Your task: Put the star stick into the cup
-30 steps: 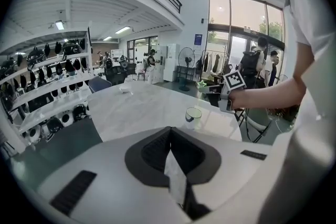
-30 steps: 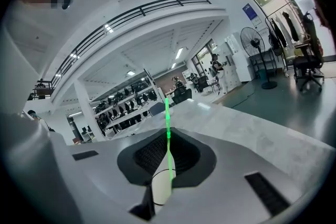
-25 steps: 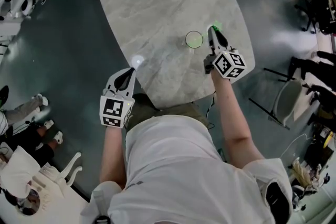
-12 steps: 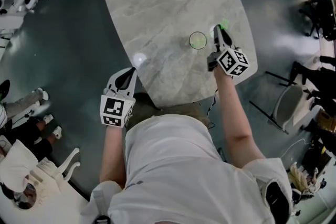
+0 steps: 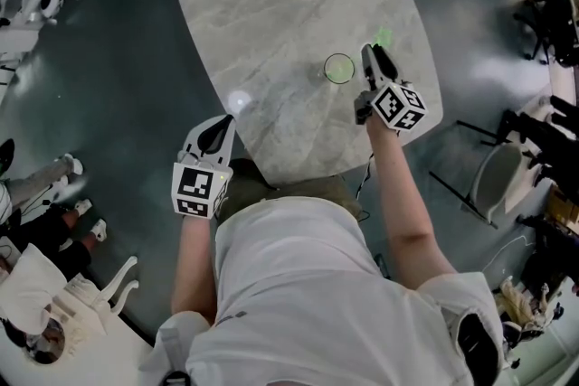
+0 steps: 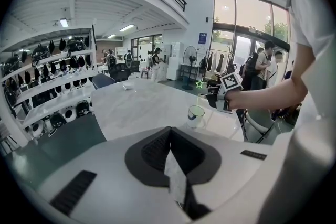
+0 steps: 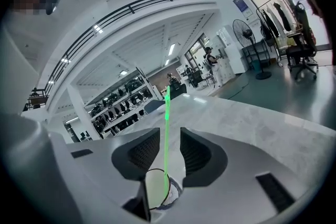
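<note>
A clear cup (image 5: 338,68) stands near the right edge of the grey marble table (image 5: 271,4). The green star stick (image 7: 166,134) runs up through the gap between my right gripper's (image 7: 168,135) jaws, with its lower end inside the cup's rim (image 7: 155,191). Those jaws are opening, and neither pad touches the stick. In the head view the right gripper (image 5: 369,52) sits just right of the cup, with the star (image 5: 384,39) beyond it. My left gripper (image 5: 220,124) is shut with nothing in it, off the table's near left edge. From the left gripper (image 6: 169,131), cup (image 6: 196,115) and star (image 6: 199,84) appear ahead.
The table's right edge lies close under the right gripper. A chair (image 5: 493,176) stands on the floor to the right. Someone's feet (image 5: 54,185) are at the left. A small bowl (image 6: 127,86) sits at the table's far end, and shelves (image 6: 47,71) line the left.
The right gripper stays beside the cup with the star above it, and only the whole view has shifted a little. The left gripper has not moved.
</note>
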Motion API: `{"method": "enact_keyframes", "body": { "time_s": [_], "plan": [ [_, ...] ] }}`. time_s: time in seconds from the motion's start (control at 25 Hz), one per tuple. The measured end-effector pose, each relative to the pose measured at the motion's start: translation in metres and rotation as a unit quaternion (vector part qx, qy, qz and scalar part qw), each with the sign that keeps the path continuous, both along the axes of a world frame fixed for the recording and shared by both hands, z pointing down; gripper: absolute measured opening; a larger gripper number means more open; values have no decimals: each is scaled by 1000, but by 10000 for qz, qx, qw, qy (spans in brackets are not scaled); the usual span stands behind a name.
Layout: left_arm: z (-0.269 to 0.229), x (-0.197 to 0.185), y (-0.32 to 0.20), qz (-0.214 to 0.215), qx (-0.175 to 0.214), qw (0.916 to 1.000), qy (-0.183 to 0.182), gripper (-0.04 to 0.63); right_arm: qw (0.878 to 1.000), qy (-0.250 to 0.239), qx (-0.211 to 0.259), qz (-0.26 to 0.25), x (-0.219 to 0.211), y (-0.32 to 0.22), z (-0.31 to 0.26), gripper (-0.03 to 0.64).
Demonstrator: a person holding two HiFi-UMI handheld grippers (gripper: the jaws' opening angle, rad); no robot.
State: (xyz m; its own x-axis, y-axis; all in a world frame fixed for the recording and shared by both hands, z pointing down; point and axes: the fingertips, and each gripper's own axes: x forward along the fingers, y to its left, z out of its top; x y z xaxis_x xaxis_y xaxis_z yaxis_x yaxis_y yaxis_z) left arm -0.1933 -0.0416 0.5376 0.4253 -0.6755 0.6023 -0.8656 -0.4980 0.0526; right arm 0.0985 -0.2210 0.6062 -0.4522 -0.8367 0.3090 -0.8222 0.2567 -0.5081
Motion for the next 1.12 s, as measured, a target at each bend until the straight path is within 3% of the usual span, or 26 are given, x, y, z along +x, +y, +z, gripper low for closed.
{"method": "enact_keyframes", "body": {
  "time_s": [0.28,0.6,0.8,1.12],
  "plan": [
    [-1,12,-9,278,0,9996,72,2,9999,26,-12,164,11,10,-9,126],
    [-16,35,-36,805,208,9961,293,2,9988,264,241,327,28,38,-50,63],
    [-26,62,-60,1270,378,9901,469,2,9965,479,509,456,40,63,-85,9],
    [-53,116,-74,2158,663,9714,739,2,9908,696,909,727,50,117,-141,9]
  ]
}}
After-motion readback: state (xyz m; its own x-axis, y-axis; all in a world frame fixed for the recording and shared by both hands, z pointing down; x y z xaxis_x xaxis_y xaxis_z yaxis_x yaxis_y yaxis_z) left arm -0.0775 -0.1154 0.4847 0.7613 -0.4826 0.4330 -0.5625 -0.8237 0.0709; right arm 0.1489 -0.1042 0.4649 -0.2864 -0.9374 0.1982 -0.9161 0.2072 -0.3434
